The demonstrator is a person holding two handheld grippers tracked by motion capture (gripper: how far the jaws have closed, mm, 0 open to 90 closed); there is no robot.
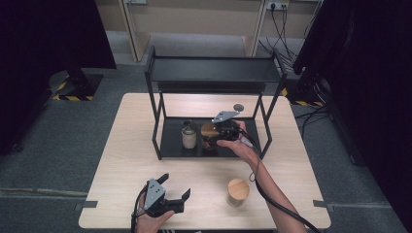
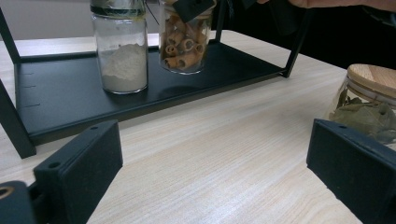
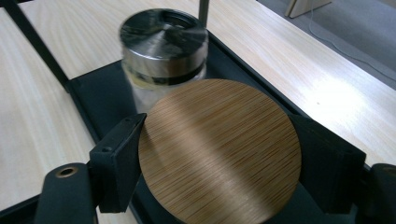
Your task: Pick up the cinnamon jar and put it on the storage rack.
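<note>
Both grippers, left gripper [image 1: 176, 190] and right gripper [image 1: 219, 137], are black with blocky rectangular jaws, screw holes behind the pads, grey three-cornered top plates and trailing black cables; forearms are bare.

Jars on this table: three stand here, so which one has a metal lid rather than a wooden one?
The jar of white powder on the rack's bottom shelf. Its lid is shiny metal; the pasta jar beside it and the leaf jar have wooden lids.

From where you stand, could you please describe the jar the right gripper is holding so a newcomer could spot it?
Find the black rack on the table. On its bottom shelf, the right gripper clamps the pasta jar, beside the metal-lidded powder jar. Its round wooden lid sets it apart.
</note>
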